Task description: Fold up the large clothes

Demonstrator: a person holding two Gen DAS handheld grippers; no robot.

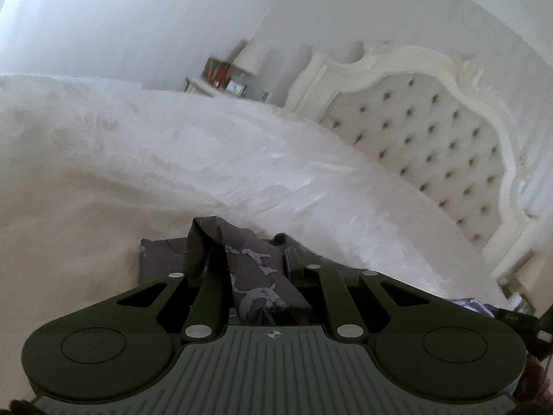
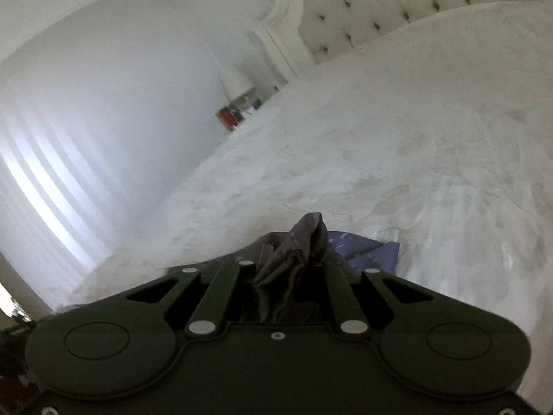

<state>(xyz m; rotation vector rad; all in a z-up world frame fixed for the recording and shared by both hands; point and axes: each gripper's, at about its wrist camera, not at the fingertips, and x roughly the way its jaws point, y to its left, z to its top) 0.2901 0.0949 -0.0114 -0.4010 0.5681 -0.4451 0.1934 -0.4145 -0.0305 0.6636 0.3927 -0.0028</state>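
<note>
Left wrist view: left tool (image 1: 254, 269) pinching a bunched fold of dark grey garment (image 1: 249, 276) w/ pale print; fabric rises between its fingers, rest lies on the white bed (image 1: 207, 159) just ahead. Tufted cream headboard (image 1: 432, 138) at right, cluttered nightstand (image 1: 224, 81) beyond the bed.

Right wrist view: right tool (image 2: 288, 266) pressed together on a crumpled wad of the same garment (image 2: 300, 245); a purplish part spreads on the bed (image 2: 380, 138) to the right. Headboard (image 2: 380, 3) at top.
</note>
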